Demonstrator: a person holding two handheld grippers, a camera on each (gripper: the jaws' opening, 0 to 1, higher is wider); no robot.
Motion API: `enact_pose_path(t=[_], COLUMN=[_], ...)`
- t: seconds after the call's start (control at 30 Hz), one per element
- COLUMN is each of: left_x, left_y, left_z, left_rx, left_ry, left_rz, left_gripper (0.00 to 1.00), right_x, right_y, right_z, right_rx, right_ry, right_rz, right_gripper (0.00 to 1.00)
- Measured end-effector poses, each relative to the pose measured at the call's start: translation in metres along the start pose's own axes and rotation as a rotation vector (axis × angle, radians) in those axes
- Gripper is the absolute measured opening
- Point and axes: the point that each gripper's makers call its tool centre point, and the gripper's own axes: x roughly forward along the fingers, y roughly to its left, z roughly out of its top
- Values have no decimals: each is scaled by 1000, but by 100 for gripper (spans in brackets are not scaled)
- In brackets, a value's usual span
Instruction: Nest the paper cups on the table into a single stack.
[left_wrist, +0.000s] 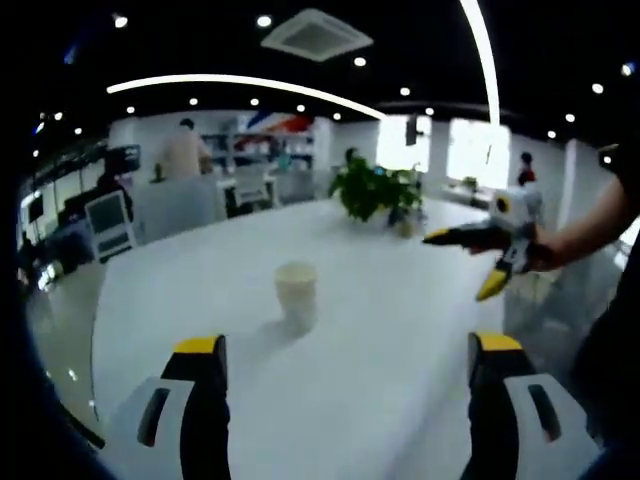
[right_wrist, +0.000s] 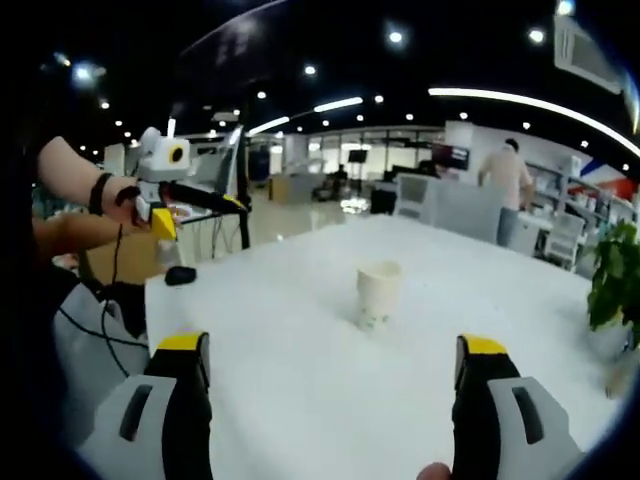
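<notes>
Cup stack (left_wrist: 296, 291) apparently stands ahead between each wide-spread claw (left_wrist: 348, 352) (right_wrist: 333, 352), untouched.

No words, numbers or signs can be read here. The paper cup (left_wrist: 296, 292) on the white surface (left_wrist: 380, 370) is plain, with no print on it. Any signs on the far walls are too blurry to read.

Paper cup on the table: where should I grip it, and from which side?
The paper cup stands upright and alone on the white table, mouth up. Probably best to pinch the side wall just below the rim, coming in level from the near side. The left gripper already faces it with jaws open wide; nothing blocks that path. The plant sits well behind.
</notes>
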Motion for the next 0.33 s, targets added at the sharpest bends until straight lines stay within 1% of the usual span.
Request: enact_pose_path(t=[0.07,0.2,0.27,0.33], left_x=[-4,-5,-6,-5], left_y=[-1,1,0,0], left_z=[5,-1,1,1], left_rx=[18,1,13,6], left_ry=[-20,5,0,-1], left_rz=[10,11,14,13], left_gripper=[99,99,99,99], right_x=[-2,-1,-1,-1], right_y=[-2,-4,-4,-3], right_z=[8,10,11,14], right_rx=[-2,1,-5,-17], right_ry=[-14,-11,-10,-12], right_rz=[-10,-14,-12,-9], right_gripper=[100,100,100,100])
